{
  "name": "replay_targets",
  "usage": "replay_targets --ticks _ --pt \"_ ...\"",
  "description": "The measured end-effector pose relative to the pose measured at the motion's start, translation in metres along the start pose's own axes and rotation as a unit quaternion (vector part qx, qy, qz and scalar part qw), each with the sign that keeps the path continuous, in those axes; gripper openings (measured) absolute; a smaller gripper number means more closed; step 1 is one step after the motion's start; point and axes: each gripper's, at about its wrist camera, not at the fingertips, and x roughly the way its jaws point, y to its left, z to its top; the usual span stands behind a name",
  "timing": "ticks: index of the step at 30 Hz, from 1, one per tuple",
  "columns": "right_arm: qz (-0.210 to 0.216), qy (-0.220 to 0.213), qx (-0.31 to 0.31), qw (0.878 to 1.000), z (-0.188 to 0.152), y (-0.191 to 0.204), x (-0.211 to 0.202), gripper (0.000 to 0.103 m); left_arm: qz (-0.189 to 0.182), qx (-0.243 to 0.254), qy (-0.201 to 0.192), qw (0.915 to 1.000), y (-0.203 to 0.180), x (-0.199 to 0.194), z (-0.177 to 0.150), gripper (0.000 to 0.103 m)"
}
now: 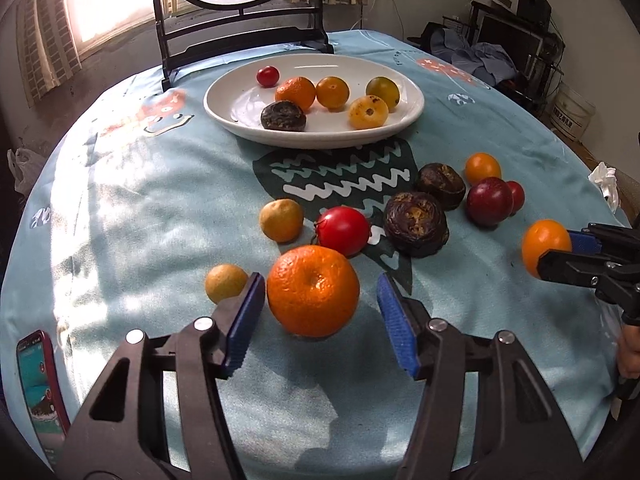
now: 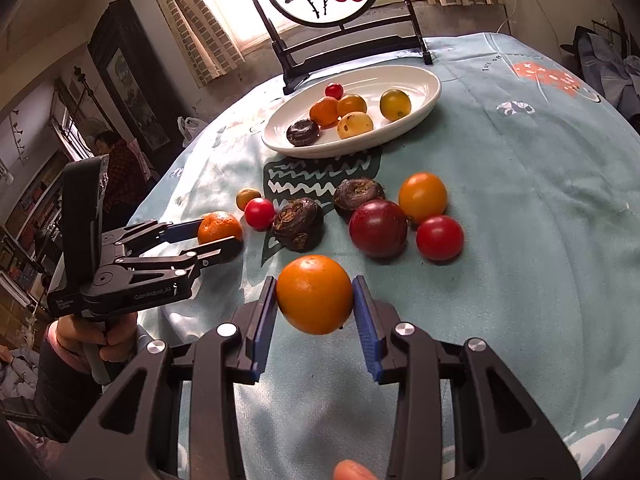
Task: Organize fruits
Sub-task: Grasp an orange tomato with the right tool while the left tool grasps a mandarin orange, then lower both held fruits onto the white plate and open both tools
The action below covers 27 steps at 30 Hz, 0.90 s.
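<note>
Right gripper (image 2: 314, 300): pads clamped on an orange tomato (image 2: 314, 294), held just above the tablecloth (image 2: 520, 240). Left gripper (image 1: 320, 320): jaws partly apart around a mandarin (image 1: 313, 291); left pad touching, right pad clear. Loose fruit beyond; white plate (image 1: 240, 112) with six fruits at the far side.

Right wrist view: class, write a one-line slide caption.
Right gripper holds an orange tomato above the cloth, plate beyond.
</note>
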Motion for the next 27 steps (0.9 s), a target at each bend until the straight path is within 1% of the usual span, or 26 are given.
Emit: replay_targets --ticks 2,4,5,12,18,20,22,27 --pt "0.000 -0.001 0.001 1.000 0.001 -0.001 0.000 0.038 0.002 0.006 0.004 1.0000 -0.001 0.003 0.001 0.056" --pt "0.001 -0.002 0.003 1.000 0.001 -0.002 0.000 0.038 0.012 0.011 0.007 0.9998 -0.002 0.006 0.002 0.052" --pt "0.001 -0.002 0.003 1.000 0.001 -0.003 -0.001 0.038 0.021 0.013 0.010 0.9997 -0.002 0.007 0.003 0.047" --pt "0.003 -0.004 0.005 1.000 0.001 -0.004 -0.001 0.038 0.025 0.010 0.010 0.9996 -0.002 0.005 0.001 0.046" --pt "0.004 -0.005 0.001 1.000 0.004 -0.005 -0.001 0.038 0.002 -0.007 -0.005 1.0000 0.001 -0.009 0.005 0.046" --pt "0.006 -0.006 -0.002 1.000 0.008 -0.004 -0.001 0.038 -0.013 -0.016 -0.012 0.9997 0.004 -0.015 0.011 0.046" --pt "0.008 -0.010 -0.006 1.000 0.015 -0.002 -0.001 0.038 -0.020 -0.022 -0.022 0.9993 0.005 -0.019 0.020 0.046" --pt "0.002 -0.036 -0.021 0.999 0.048 0.004 -0.002 0.038 -0.018 -0.033 -0.055 0.9978 0.007 -0.025 0.054 0.046"
